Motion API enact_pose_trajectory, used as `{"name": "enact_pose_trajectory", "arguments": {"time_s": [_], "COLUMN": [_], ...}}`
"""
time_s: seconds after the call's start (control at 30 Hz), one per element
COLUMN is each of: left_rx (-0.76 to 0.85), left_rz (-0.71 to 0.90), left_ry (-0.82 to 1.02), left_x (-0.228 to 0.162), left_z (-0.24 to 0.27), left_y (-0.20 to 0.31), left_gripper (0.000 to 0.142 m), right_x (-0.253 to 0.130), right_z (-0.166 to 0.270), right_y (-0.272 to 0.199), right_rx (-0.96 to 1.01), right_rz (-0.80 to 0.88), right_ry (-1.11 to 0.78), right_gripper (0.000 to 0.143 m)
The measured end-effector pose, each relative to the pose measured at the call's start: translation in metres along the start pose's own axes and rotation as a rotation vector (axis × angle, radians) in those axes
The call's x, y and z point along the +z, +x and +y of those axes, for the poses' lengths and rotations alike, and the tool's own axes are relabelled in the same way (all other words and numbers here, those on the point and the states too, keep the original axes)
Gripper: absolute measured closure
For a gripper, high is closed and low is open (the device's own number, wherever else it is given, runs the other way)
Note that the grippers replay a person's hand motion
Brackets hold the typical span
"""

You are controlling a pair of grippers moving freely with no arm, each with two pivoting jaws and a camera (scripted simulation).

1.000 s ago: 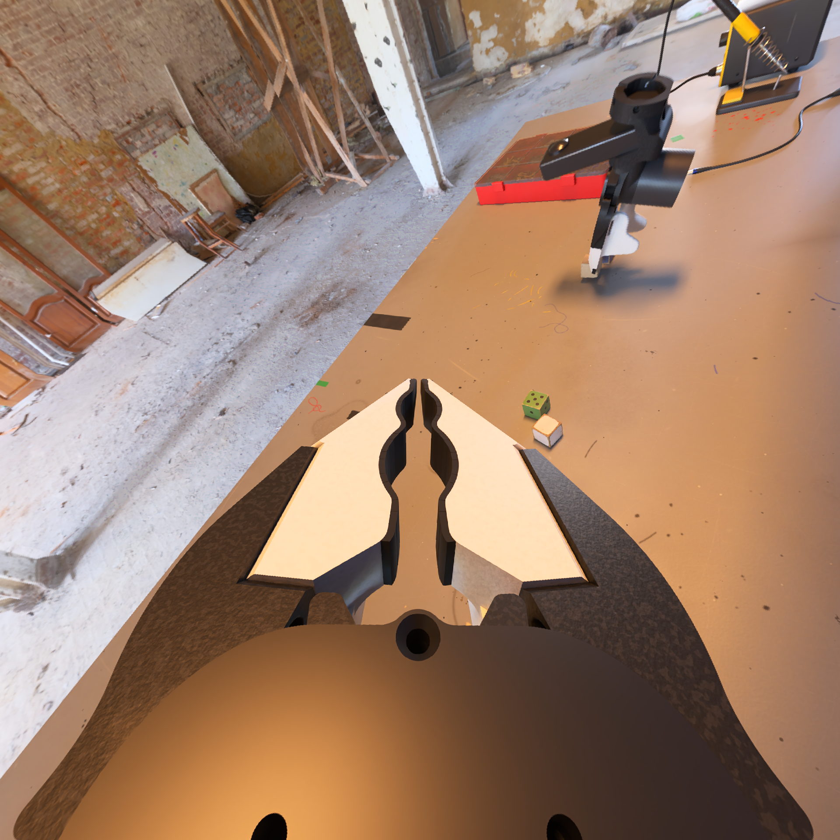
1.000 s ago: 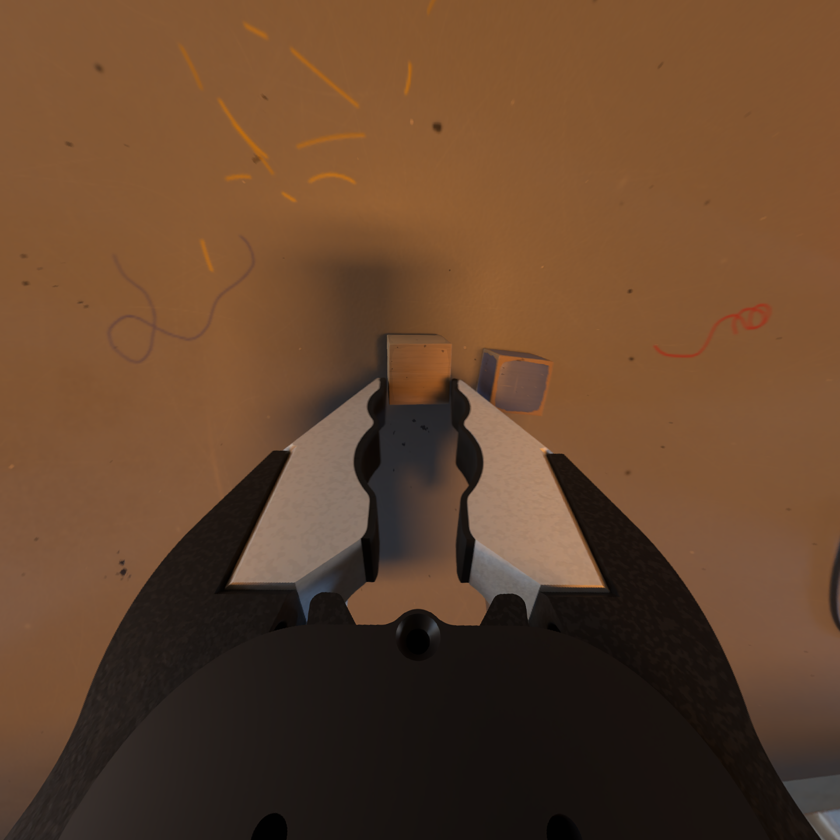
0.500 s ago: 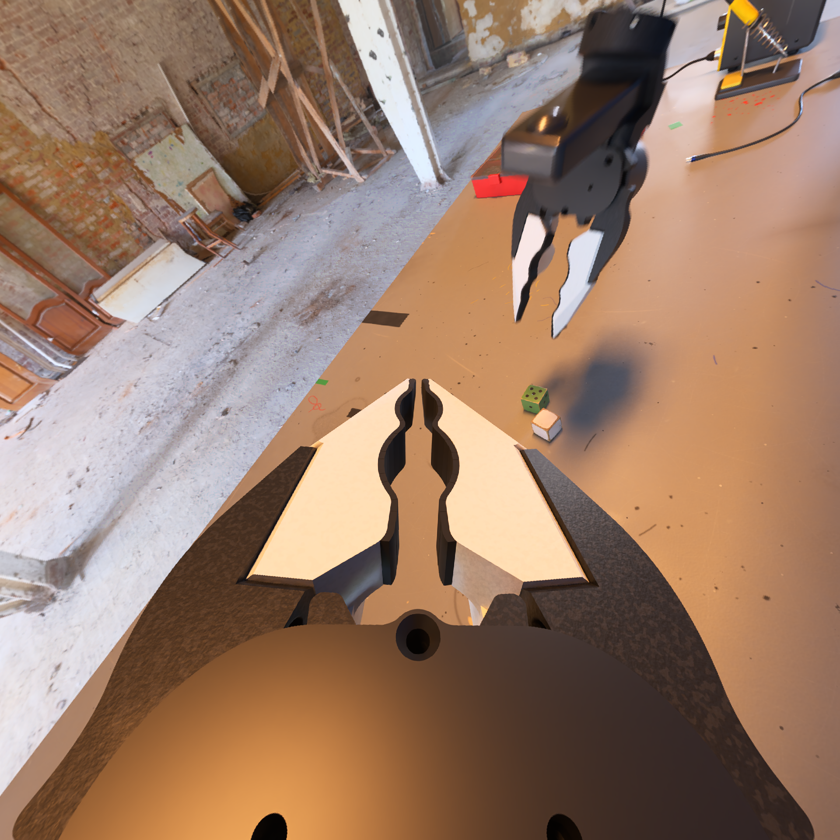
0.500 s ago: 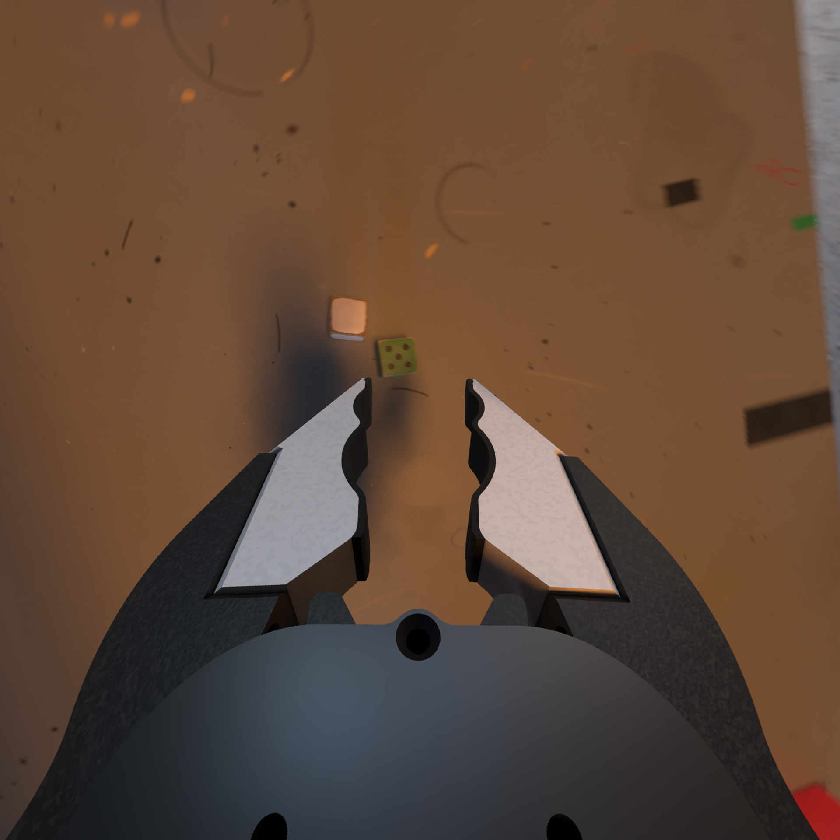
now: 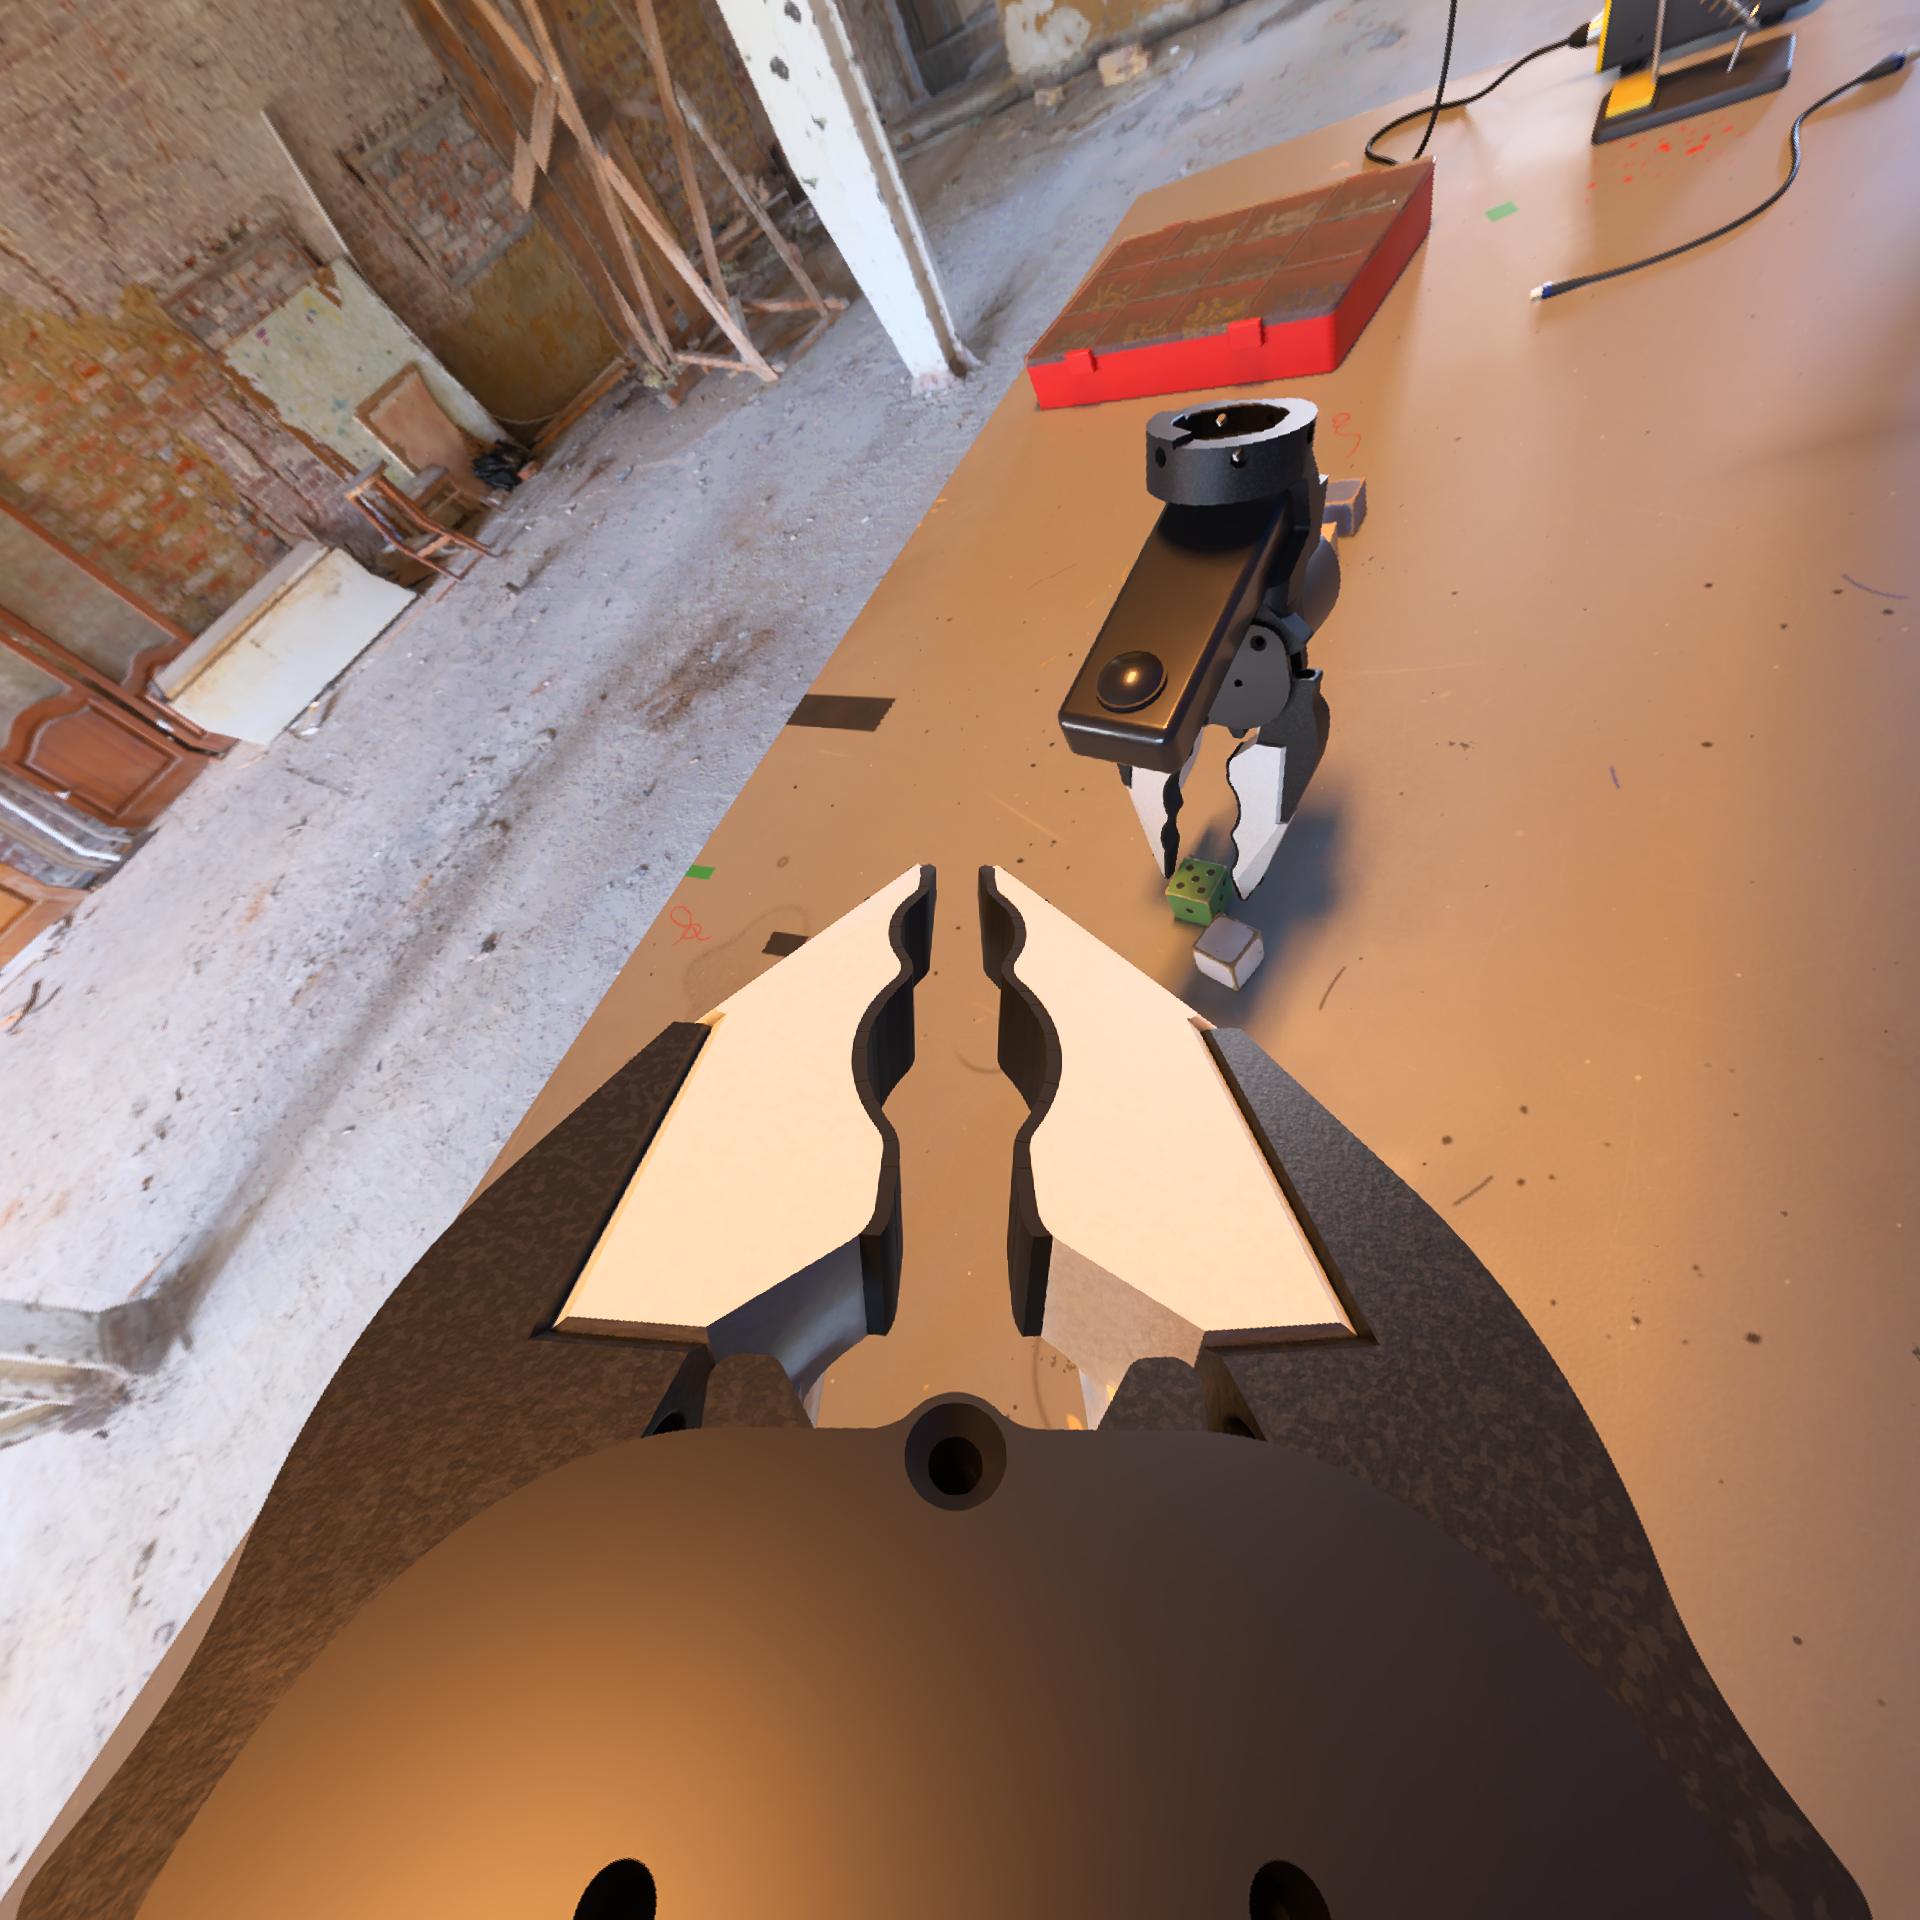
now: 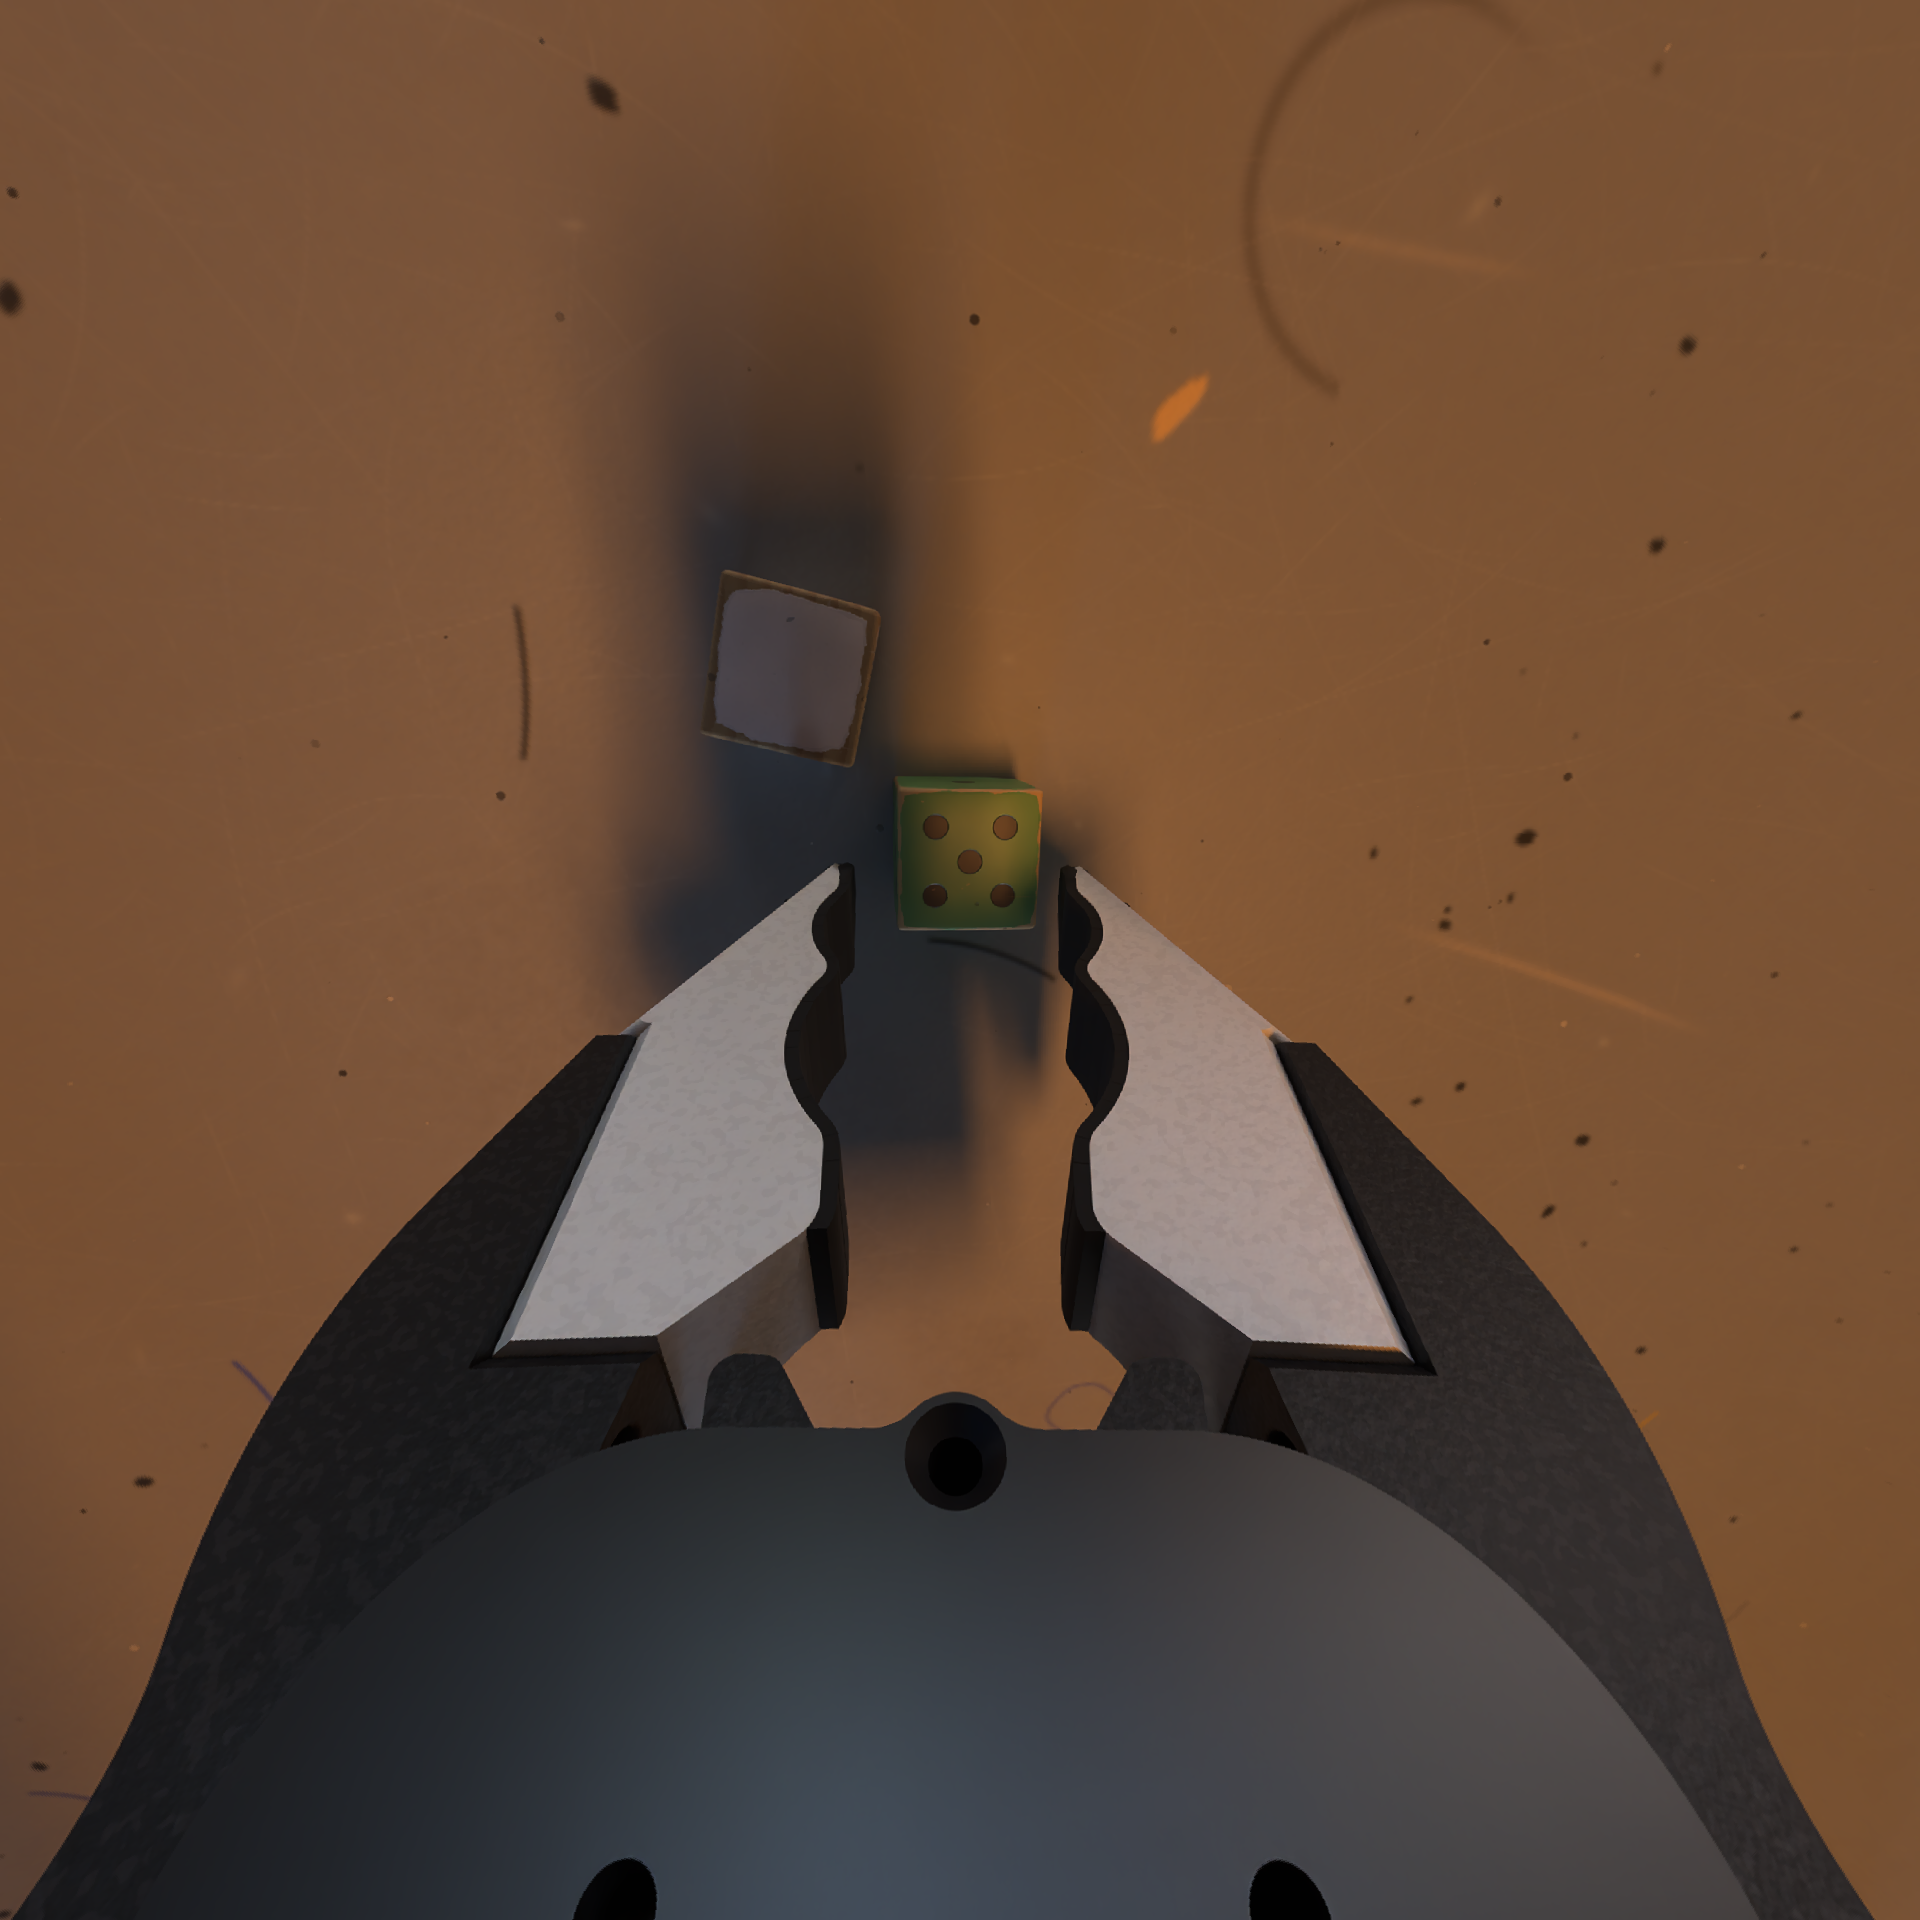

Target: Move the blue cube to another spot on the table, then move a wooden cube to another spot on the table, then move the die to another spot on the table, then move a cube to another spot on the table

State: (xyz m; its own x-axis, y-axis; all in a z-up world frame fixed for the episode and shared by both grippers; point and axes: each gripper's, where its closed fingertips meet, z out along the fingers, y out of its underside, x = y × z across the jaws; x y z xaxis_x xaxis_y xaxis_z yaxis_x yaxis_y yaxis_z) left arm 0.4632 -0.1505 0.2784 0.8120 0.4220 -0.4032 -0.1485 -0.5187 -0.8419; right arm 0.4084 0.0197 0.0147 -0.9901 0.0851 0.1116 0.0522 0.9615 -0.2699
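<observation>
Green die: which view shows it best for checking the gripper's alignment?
The right wrist view: the green die sits large, pip face up, just ahead of the open right gripper. The left wrist view shows it small and distant, below that gripper's fingertips.

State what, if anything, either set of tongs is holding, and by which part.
Nothing. The right tongs are open above the die; the left tongs are empty.

Both tongs have textured black bodies, pale speckled fingers with wavy dark inner edges, and a round hole at the base. The right tongs (image 5: 1205,868), seen from outside, carry a black bar with a domed lens, apparently, and a split ring collar.
</observation>
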Motion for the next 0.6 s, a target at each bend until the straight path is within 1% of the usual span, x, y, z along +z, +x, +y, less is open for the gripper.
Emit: {"name": "enact_pose_trajectory", "arguments": {"time_s": [0.07,0.13,0.17,0.23,0.27,0.33,0.4,0.47,0.5,0.53,0.57,0.6], "left_rx": [0.006,0.01,0.011,0.008,0.006,0.0,-0.01,-0.019,-0.022,-0.025,-0.029,-0.032], "left_rz": [-0.001,-0.005,-0.005,-0.01,-0.013,-0.021,-0.028,-0.034,-0.038,-0.04,-0.041,-0.042], "left_ry": [-0.013,-0.021,-0.022,-0.02,-0.019,-0.016,-0.008,-0.001,0.002,0.004,0.007,0.01], "left_x": [0.002,0.002,0.002,0.001,0.0,-0.003,-0.006,-0.008,-0.009,-0.01,-0.011,-0.012], "left_z": [0.002,0.003,0.003,0.004,0.004,0.005,0.005,0.005,0.005,0.005,0.005,0.004], "left_y": [0.0,0.0,0.0,-0.002,-0.003,-0.005,-0.008,-0.01,-0.011,-0.012,-0.012,-0.012], "left_gripper": [0.134,0.134,0.134,0.134,0.134,0.134,0.134,0.134,0.134,0.134,0.134,0.134], "right_x": [0.004,0.005,0.003,-0.008,-0.02,-0.062,-0.124,-0.189,-0.217,-0.24,-0.258,-0.269], "right_z": [0.001,0.001,0.001,-0.005,-0.01,-0.024,-0.035,-0.028,-0.015,0.005,0.032,0.061], "right_y": [0.0,0.001,0.002,0.005,0.009,0.019,0.029,0.038,0.042,0.049,0.053,0.055], "right_rx": [0.011,0.016,0.022,0.034,0.043,0.058,0.117,0.209,0.271,0.349,0.442,0.55], "right_rz": [-0.008,-0.012,-0.01,0.009,0.041,0.154,0.284,0.414,0.477,0.558,0.638,0.688], "right_ry": [-0.004,-0.004,0.002,0.051,0.086,0.189,0.338,0.454,0.47,0.449,0.399,0.335], "right_gripper": [0.105,0.115,0.115,0.115,0.115,0.115,0.115,0.115,0.115,0.115,0.115,0.115]}}
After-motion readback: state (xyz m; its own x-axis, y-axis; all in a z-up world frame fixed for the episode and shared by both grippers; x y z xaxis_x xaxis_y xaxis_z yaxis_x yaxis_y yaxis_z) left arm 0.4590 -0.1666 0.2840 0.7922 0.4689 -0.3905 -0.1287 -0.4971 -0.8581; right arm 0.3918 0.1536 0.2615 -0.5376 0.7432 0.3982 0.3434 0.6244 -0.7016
